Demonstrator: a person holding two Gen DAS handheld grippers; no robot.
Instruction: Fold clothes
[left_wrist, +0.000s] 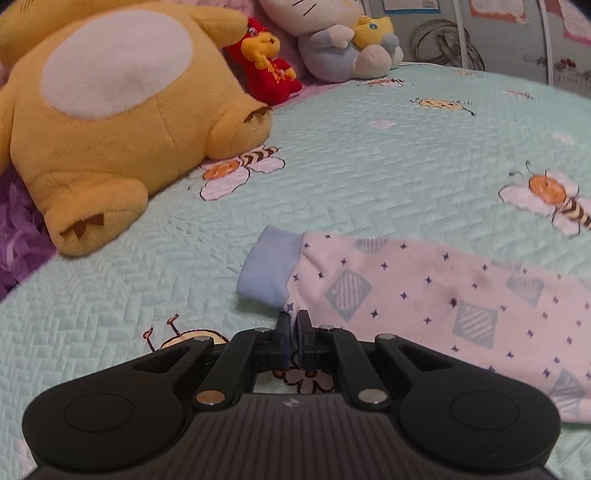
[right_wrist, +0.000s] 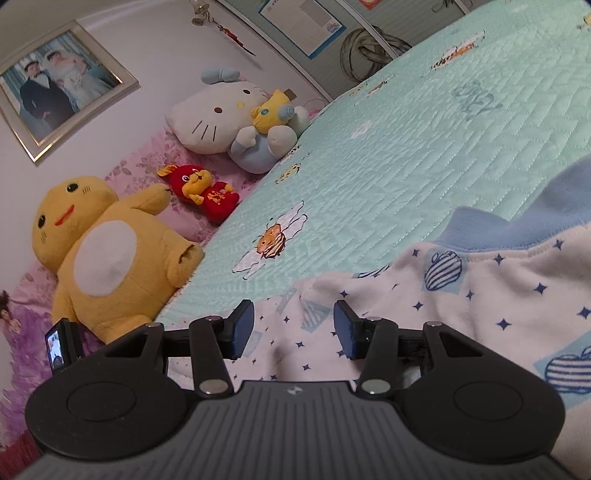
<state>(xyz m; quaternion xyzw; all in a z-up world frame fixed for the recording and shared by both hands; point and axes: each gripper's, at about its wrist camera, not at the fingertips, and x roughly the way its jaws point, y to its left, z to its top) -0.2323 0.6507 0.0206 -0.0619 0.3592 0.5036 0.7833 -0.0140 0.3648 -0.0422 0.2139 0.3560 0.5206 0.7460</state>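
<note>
left tool: clamped on hem of white star-printed fleece garment, just beside its pale-blue ribbed cuff | right tool: half-open, empty, hovering over garment body | advice: pinch firmly, carry sleeve level across mint quilted bed | beyond: yellow plush bear

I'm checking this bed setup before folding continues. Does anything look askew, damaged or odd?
Nothing damaged or spilled. The big yellow plush lies tipped on its back. The patterned garment lies rumpled on the quilt, its edge pinched by the left gripper.
</note>
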